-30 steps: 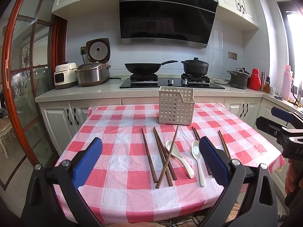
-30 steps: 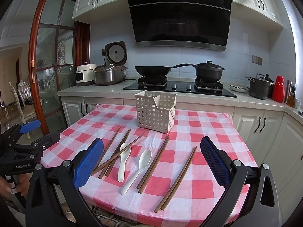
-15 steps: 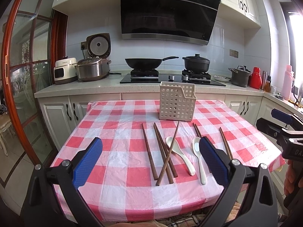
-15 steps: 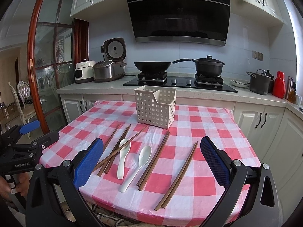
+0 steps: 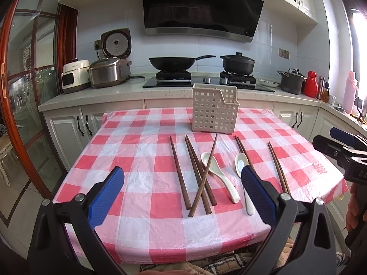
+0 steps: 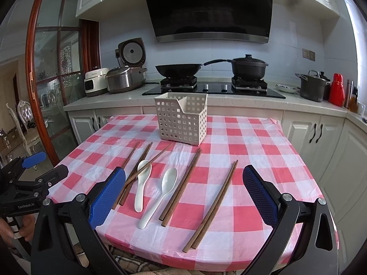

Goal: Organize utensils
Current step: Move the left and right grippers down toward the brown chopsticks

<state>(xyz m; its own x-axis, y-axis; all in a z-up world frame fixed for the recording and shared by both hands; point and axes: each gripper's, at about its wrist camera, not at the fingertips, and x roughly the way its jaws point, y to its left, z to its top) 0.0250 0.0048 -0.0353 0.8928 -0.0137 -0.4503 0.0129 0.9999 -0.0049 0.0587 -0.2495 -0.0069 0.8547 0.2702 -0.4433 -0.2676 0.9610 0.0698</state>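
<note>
A white perforated basket (image 5: 214, 108) (image 6: 182, 120) stands upright at the back of the red-checked table (image 5: 142, 151) (image 6: 252, 151). In front of it lie several dark wooden chopsticks (image 5: 180, 171) (image 6: 211, 206), some crossed over each other. Two white ceramic spoons (image 5: 219, 176) (image 6: 142, 183) rest among them. My left gripper (image 5: 182, 194) hovers open over the near table edge, holding nothing. My right gripper (image 6: 183, 194) is likewise open and empty, in front of the spoons. The blue pad of one left finger (image 5: 257, 194) hides part of the second spoon (image 5: 240, 163) (image 6: 164, 188).
Behind the table runs a counter with a hob, a wok (image 5: 172, 63), a black pot (image 5: 238, 64) and rice cookers (image 5: 110, 71). A red-framed glass door (image 5: 23, 91) is on the left. A hand holds the other gripper at the side of each view.
Both views have shifted a little, so the table and basket sit higher in frame. Nothing on the table has moved, and both grippers stay open.
</note>
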